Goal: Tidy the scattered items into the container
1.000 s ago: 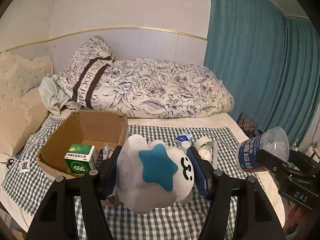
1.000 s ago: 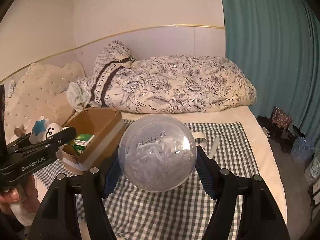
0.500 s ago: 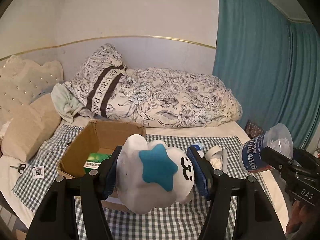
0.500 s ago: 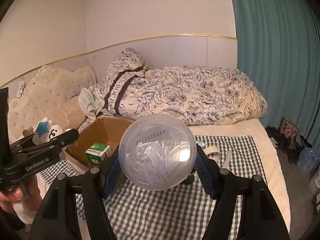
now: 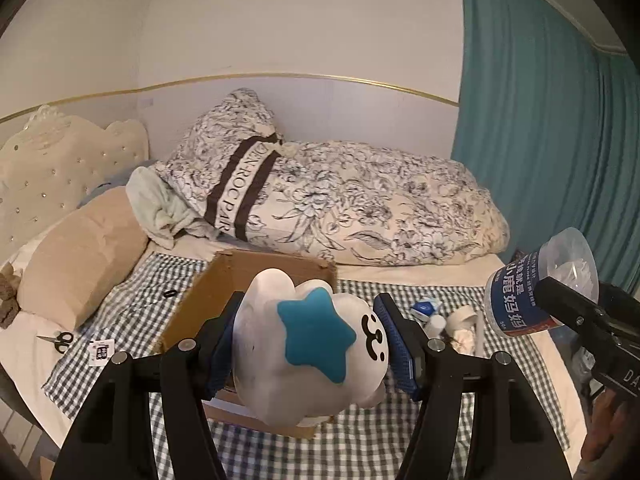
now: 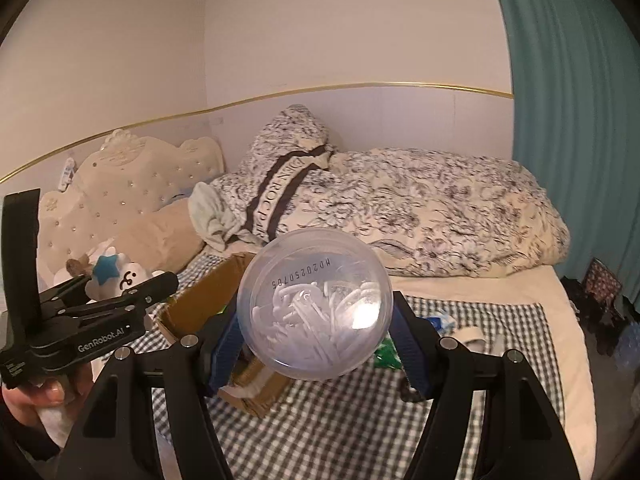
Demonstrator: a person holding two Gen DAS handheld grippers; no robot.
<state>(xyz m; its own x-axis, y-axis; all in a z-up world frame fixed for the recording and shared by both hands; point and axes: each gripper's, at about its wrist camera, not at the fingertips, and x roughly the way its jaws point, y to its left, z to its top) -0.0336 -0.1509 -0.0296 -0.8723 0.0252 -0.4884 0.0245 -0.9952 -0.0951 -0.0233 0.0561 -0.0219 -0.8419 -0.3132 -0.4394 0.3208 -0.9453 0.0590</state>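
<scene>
My left gripper (image 5: pixel 308 344) is shut on a white plush toy (image 5: pixel 312 356) with a blue star, held above the bed in front of the open cardboard box (image 5: pixel 200 300). The plush also shows in the right wrist view (image 6: pixel 116 276). My right gripper (image 6: pixel 316 340) is shut on a clear plastic jar (image 6: pixel 314 310) of white picks with a blue label; the jar shows at the right of the left wrist view (image 5: pixel 536 292). The cardboard box (image 6: pixel 204 308) sits on the checked blanket (image 6: pixel 360 420). Small loose items (image 5: pixel 440 320) lie right of the box.
A floral duvet (image 5: pixel 380 208) and pillow lie at the back. A beige cushion (image 5: pixel 80 264) is at the left. Scissors (image 5: pixel 56 338) and a small tag (image 5: pixel 102 352) lie at the blanket's left edge. Teal curtain (image 5: pixel 540 140) hangs at the right.
Both grippers have risen and tilted up with their loads; the box and bed sit lower in both views, and the box's inside is now hidden behind the plush.
</scene>
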